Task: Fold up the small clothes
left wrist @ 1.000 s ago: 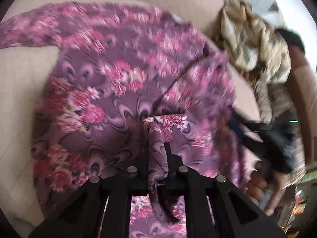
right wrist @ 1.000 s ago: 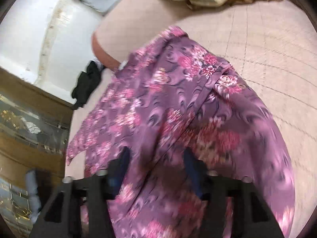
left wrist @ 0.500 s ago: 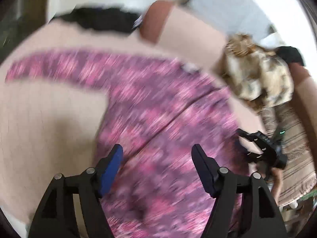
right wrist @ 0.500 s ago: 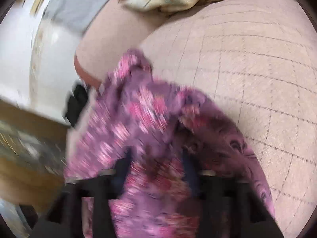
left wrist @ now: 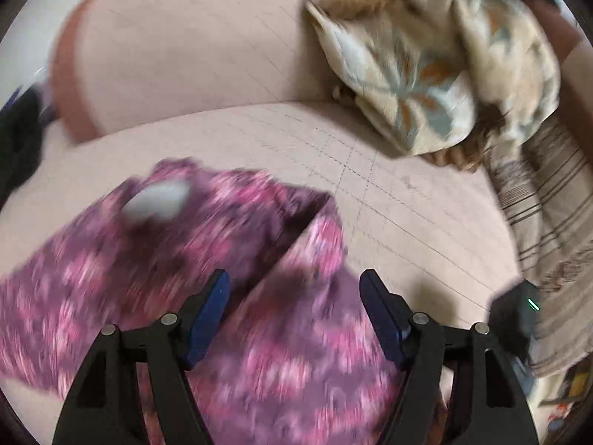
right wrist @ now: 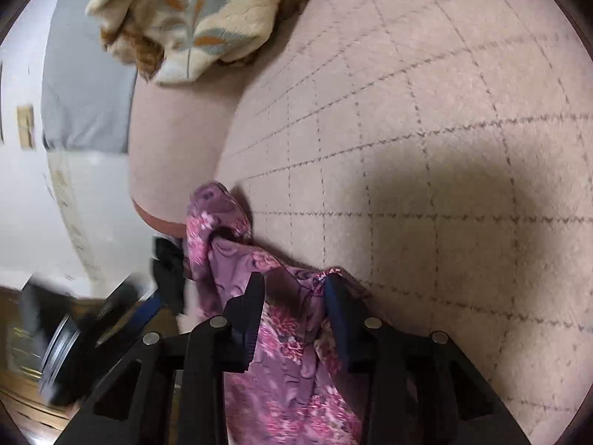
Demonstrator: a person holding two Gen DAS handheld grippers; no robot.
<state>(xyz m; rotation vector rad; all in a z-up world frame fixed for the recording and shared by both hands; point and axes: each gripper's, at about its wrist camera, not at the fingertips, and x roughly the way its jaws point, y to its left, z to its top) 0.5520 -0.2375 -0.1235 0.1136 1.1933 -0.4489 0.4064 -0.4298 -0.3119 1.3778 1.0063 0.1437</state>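
1. Purple floral cloth garment lies on the beige checked cushion
2. My left gripper hangs spread above it, empty
3. My right gripper, just narrowing, pinches its bunched edge

No text, label, brand or number was legible anywhere; both views were blurred or showed only patterned cloth.

The left wrist view looks steeply down from close above the purple floral garment on the beige checked sofa seat, toward the backrest; motion blur makes its nearness hard to judge. The right wrist view sits lower, looking shallowly across the seat. Both share the garment, seat and patterned blanket.
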